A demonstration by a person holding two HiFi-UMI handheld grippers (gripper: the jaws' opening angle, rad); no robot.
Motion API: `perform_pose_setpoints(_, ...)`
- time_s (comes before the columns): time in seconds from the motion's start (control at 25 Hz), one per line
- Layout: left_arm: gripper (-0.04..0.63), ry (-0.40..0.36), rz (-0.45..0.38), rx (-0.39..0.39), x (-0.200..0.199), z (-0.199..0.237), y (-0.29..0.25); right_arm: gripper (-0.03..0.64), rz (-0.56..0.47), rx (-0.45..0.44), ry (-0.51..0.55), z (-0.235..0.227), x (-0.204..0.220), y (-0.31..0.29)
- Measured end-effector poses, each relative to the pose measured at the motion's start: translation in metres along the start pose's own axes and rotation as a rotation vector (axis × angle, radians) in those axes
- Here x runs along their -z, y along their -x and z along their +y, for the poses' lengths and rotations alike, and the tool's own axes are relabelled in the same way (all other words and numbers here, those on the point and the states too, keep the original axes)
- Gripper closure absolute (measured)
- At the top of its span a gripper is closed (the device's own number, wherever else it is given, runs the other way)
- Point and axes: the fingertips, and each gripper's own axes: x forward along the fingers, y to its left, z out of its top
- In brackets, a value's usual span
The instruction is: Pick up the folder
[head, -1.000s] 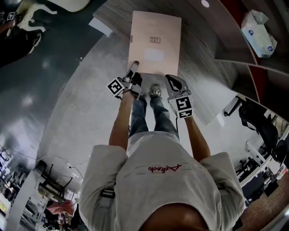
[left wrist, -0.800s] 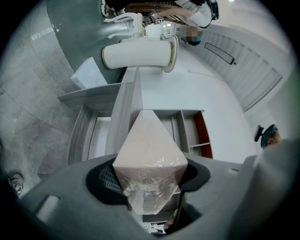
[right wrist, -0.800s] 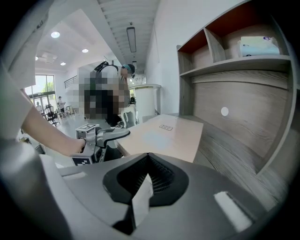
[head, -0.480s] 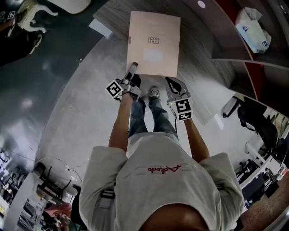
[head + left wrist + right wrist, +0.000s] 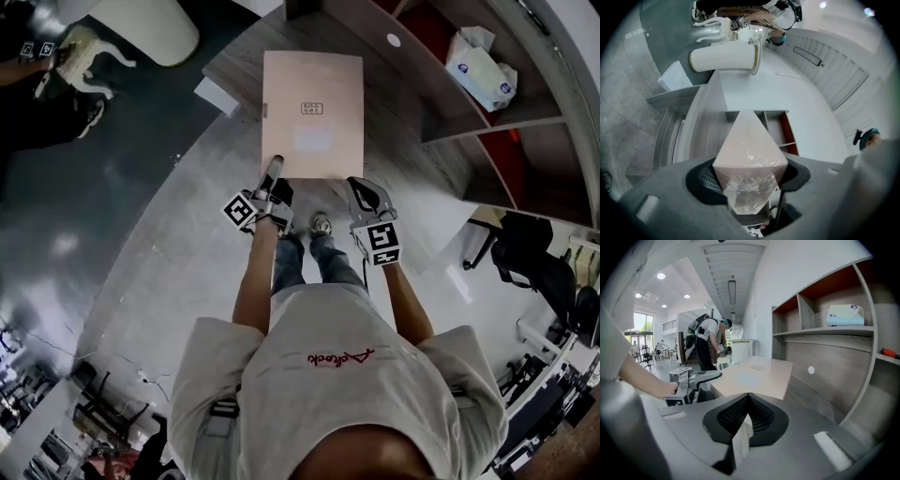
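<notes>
1. The folder (image 5: 312,112) is grasped at its near left corner by the left gripper (image 5: 274,169), whose jaws are clamped on the cover; it is held roughly level and appears clear of the wooden desk (image 5: 412,173).
2. The right gripper (image 5: 361,187) is seen just beside the near right corner, jaws drawn together with none of the folder between them; a thin pale strip at their seam cannot be identified.
3. The whole folder is borne from one corner, so sagging or twisting of the far side may be expected; the grip could be levered loose and the folder dropped.
4. The cover looks smooth; slipping from the pads would be made likelier by a quick swing.
5. The shelf unit (image 5: 487,122) stands near on the right; the far corner could be caught on it if the folder is swung that way.
</notes>
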Motion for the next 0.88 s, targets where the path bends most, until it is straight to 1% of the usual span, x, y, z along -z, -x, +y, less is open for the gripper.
perform_pose_setpoints(0.24, 0.313, -0.011, -0.021, 0.043, 0.009, -0.031, -0.004, 0.611, -0.062, 0.027, 0.007, -0.015, -0.022, 0.013)
perform_pose_setpoints(0.36, 0.313, -0.005, -0.036, 0.043, 0.015, -0.041, -0.003, 0.611, -0.099, 0.035, 0.011, -0.020, -0.036, 0.022)
perform_pose_setpoints(0.48, 0.313, -0.009, -0.038, 0.058, 0.020, -0.053, -0.007, 0.611, -0.138, 0.042, 0.019, -0.028, -0.049, 0.027)
perform_pose_setpoints(0.68, 0.313, -0.016, -0.041, 0.069, 0.030, -0.070, -0.006, 0.611, -0.177, 0.050, 0.028, -0.033, -0.063, 0.037)
perform_pose_setpoints(0.88, 0.313, -0.025, -0.058, 0.099, 0.035, -0.086, -0.003, 0.611, -0.219, 0.052, 0.042, -0.038, -0.078, 0.046)
